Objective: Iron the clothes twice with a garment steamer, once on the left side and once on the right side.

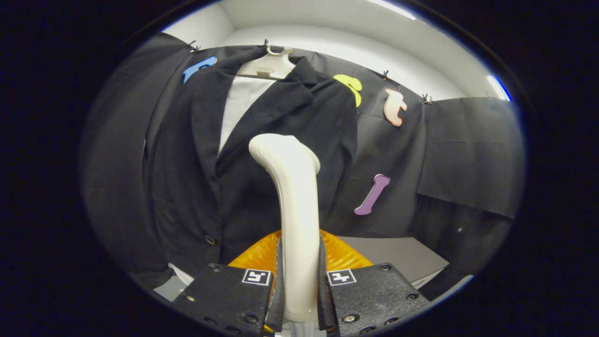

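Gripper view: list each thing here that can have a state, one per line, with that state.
gripper: shut on the garment steamer's handle.
garment steamer: held upright between the fingers, head up against the jacket front.
jacket: hanging, front closed.
hanger: hung up, carrying the jacket.
orange thing: behind the handle, partly hidden.

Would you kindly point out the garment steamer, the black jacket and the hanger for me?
garment steamer (297, 224): gripper view, on the pale handle shaft clamped between the fingers of the gripper (299, 290).
black jacket (187, 178): gripper view, on its front panel beyond the steamer.
hanger (269, 68): gripper view, on its pale body at the collar.
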Demonstrator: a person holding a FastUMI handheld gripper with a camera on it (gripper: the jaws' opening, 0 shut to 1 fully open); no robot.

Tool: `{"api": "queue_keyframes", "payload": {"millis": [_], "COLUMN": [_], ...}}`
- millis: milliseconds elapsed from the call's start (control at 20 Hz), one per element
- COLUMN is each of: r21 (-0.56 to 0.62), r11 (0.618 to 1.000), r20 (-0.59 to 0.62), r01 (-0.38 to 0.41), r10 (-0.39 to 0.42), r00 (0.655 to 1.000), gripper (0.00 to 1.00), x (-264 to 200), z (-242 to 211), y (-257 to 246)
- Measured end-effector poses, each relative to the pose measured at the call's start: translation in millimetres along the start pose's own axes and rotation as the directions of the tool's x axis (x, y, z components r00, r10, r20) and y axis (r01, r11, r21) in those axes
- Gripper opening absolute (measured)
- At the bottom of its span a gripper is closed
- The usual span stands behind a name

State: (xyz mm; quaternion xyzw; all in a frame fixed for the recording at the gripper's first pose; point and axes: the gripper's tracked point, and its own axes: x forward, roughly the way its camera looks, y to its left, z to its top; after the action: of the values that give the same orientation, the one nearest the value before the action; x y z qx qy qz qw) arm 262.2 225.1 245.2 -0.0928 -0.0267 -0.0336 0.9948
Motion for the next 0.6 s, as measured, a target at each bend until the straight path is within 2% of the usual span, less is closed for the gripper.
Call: {"api": "queue_keyframes", "payload": {"millis": [600], "r21": [0.004], "r11": [0.999], "r20": [-0.171], "r01": [-0.047], "r10": [0.047], "r00": [0.984], "gripper": [0.31], "x": [-13.6], "z": [-119.6], "y": [44.4]}}
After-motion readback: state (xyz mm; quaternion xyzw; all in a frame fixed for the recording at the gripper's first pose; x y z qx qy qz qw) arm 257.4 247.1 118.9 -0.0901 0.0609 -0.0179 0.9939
